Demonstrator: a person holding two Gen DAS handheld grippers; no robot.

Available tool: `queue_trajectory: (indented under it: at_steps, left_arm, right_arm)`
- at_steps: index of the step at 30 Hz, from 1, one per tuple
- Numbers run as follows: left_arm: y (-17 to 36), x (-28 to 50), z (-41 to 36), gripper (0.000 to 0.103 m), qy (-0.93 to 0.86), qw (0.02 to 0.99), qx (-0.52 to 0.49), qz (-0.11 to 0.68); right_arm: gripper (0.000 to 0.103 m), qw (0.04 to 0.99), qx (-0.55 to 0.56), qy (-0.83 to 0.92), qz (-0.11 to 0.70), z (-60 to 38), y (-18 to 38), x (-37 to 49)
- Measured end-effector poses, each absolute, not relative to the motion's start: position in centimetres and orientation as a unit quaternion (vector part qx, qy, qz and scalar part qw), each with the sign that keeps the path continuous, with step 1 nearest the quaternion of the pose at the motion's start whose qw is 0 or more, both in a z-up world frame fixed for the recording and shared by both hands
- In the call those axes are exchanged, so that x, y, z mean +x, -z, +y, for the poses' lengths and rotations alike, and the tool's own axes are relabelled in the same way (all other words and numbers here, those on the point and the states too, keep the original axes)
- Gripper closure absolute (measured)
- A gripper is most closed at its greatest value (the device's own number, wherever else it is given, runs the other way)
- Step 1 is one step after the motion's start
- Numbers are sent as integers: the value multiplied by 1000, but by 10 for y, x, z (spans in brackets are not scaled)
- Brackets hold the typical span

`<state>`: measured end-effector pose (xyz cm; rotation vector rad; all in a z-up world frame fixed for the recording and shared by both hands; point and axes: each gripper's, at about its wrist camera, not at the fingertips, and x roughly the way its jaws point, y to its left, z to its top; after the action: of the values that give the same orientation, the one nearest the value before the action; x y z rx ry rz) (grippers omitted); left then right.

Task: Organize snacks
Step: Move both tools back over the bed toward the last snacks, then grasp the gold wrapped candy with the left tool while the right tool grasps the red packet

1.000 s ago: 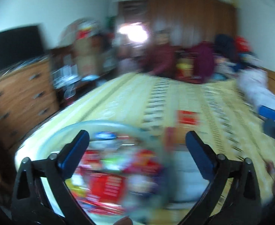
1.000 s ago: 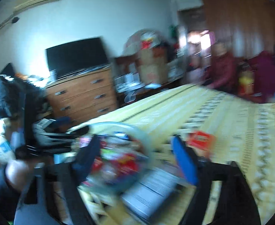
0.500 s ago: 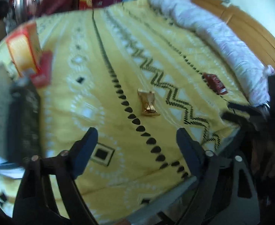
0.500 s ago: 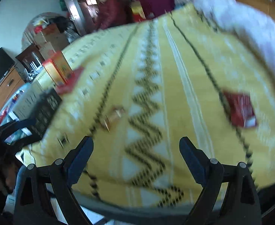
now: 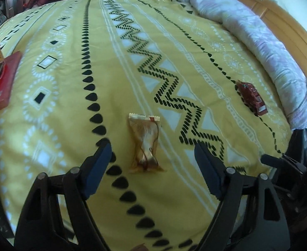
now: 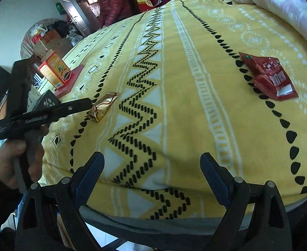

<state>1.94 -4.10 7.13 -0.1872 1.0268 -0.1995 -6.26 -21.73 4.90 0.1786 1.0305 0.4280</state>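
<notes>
The gold-wrapped snack [image 5: 145, 144] lay on the yellow bedspread [image 5: 69, 83], just ahead between the parted, closing fingers of the left gripper [image 5: 153, 167], nothing yet pinched. The slick wrapper might slip or fabric be caught. The right gripper [image 6: 151, 173] stood wide, empty; a red packet [image 6: 268, 75] lay at two o'clock. Boxes [image 6: 55, 71] at ten o'clock obstructed nothing.
</notes>
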Motion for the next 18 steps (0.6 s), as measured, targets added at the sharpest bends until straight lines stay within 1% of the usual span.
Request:
queue_trajectory:
  at_steps: [1,3,4,5,7,8,9,10,11,15,17,18]
  left_arm:
    - [-65,24,-41,22,92,859,-90,496]
    - [-53,31,-41,34,81,853,-90,508]
    - [-49,34,-40,55,78,850,-89,514]
    - [-43,36,-41,79,76,846,-85,521]
    - [-42,34,-43,80,75,849,-78,517]
    - [-43,32,-46,81,79,851,-73,514]
    - [-44,29,-49,81,85,852,-68,513]
    - [-44,28,-50,81,89,851,-67,513]
    - [-44,27,-51,81,93,851,-67,512]
    - [-41,28,-46,81,100,850,-84,511]
    - [-40,29,-44,81,105,849,-91,511]
    - [-39,29,-43,81,107,848,-93,510]
  right_arm:
    - [9,845,87,-203,488,-220,-48,-62]
    - [9,846,91,-201,485,-222,-50,-61]
    - [9,848,96,-199,481,-226,-53,-58]
    - [9,854,94,-191,475,-230,-59,-55]
    - [9,867,84,-156,466,-243,-72,-43]
    - [8,872,88,-133,463,-255,-79,-32]
    - [6,870,114,-121,464,-266,-82,-23]
    - [6,858,138,-109,482,-277,-82,-10]
    - [6,853,105,-73,506,-281,-84,9]
    - [5,856,56,-32,513,-293,-105,56]
    - [4,841,6,11,541,-301,-91,81]
    - [5,830,5,16,557,-305,-82,90]
